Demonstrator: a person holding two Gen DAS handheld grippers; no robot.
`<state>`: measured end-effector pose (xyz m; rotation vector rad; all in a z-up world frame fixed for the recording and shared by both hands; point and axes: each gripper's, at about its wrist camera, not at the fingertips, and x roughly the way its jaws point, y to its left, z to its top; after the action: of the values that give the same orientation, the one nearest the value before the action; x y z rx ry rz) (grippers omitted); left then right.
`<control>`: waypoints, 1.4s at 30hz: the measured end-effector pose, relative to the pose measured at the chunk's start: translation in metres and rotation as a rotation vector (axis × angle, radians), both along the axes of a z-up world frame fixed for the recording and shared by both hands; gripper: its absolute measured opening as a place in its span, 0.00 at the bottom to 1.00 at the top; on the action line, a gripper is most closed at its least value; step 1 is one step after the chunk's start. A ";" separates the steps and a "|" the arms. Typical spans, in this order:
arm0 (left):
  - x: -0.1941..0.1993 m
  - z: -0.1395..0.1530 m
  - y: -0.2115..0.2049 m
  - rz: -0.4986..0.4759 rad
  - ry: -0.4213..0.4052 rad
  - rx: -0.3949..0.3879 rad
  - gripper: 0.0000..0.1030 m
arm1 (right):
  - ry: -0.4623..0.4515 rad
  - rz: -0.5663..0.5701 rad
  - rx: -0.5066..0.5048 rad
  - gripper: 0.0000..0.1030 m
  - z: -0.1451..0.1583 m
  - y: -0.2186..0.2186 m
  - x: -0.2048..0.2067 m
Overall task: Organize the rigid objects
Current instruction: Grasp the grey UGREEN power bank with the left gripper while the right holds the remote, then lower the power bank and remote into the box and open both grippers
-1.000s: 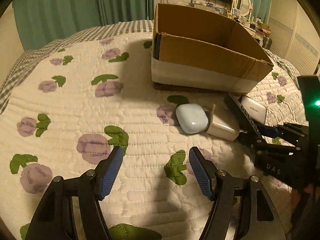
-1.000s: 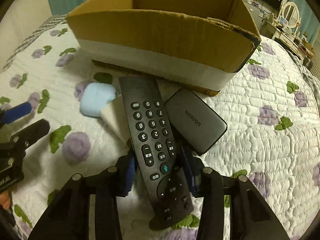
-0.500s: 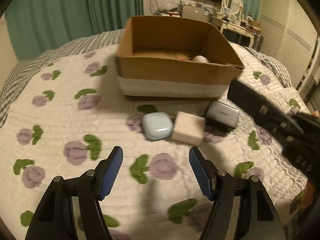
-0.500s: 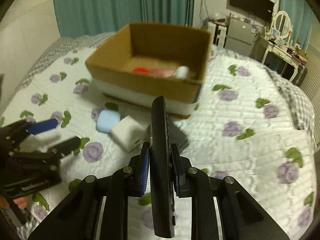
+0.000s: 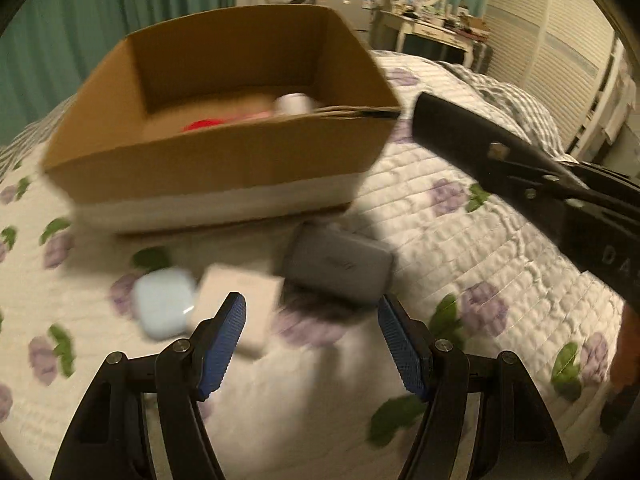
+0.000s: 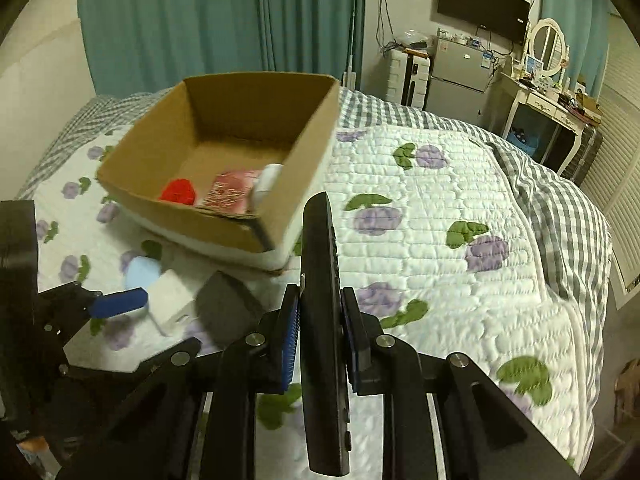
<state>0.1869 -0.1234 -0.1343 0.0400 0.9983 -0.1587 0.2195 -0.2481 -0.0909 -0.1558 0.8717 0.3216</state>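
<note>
My right gripper is shut on a black remote control, held edge-on above the quilt, right of the cardboard box. The remote also shows in the left wrist view beside the box. The box holds a red item, a pink packet and a white item. My left gripper is open and empty over a white block, between a pale blue case and a grey power bank.
The flowered quilt covers the bed, with a grey checked sheet at its right edge. Teal curtains, a small fridge and a dressing table stand beyond the bed.
My right gripper has lifted the remote off the quilt, turned it edge-on and carried it up beside the box. My left gripper has moved right, closer to the white block and power bank.
</note>
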 end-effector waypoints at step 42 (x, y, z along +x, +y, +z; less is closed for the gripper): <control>-0.045 0.161 0.054 0.057 -0.262 0.030 0.71 | -0.173 -0.004 0.084 0.18 0.126 0.028 -0.056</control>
<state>0.1422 -0.0699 0.0264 0.0583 0.7396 -0.0835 0.1631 -0.2206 0.0349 -0.1022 0.6862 0.3349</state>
